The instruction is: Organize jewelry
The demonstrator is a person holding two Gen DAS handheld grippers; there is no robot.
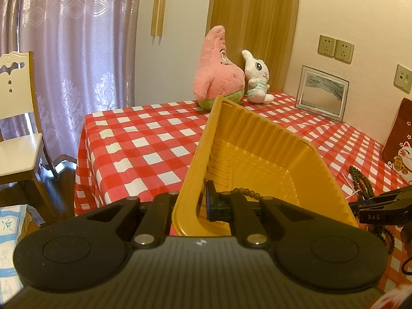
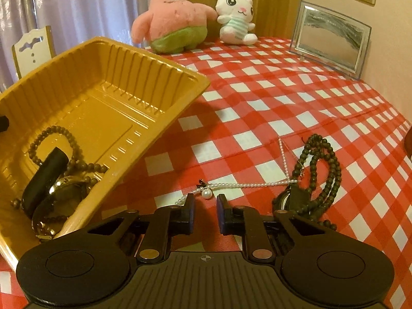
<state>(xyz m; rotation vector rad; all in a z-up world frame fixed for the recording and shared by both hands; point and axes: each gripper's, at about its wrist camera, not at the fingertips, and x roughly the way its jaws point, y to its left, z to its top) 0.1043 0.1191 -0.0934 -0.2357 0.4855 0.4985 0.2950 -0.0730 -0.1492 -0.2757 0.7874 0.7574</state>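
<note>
1. The left tongs [image 1: 199,200] are clamped on the near rim of a yellow plastic tray [image 1: 257,139], one finger outside the wall and the other inside it, and hold the tray tilted up off the bench [image 1: 144,139].
2. Inside the tray, seen from the right wrist view, lie a brown bead bracelet [image 2: 55,141], a wristwatch [image 2: 64,193] with a black strap, and part of a second gold-toned watch [image 2: 43,224] at the low near corner.
3. The right tongs [image 2: 205,212] are parted, nothing between the fingers, low over the red-and-white checked cloth of the bench.
4. Just ahead of the right tongs a pearl necklace [image 2: 244,185] lies on the cloth, its large pearl pendant [image 2: 207,193] nearest the fingertips.
5. To the right of the necklace a string of dark beads [image 2: 322,170] lies looped, touching another watch [image 2: 285,200] that is partly hidden.
6. At the far edge stand a pink star plush [image 2: 172,18], a white rabbit plush [image 2: 235,15] beside it, and a glass picture frame [image 2: 332,38] near the wall.
</note>
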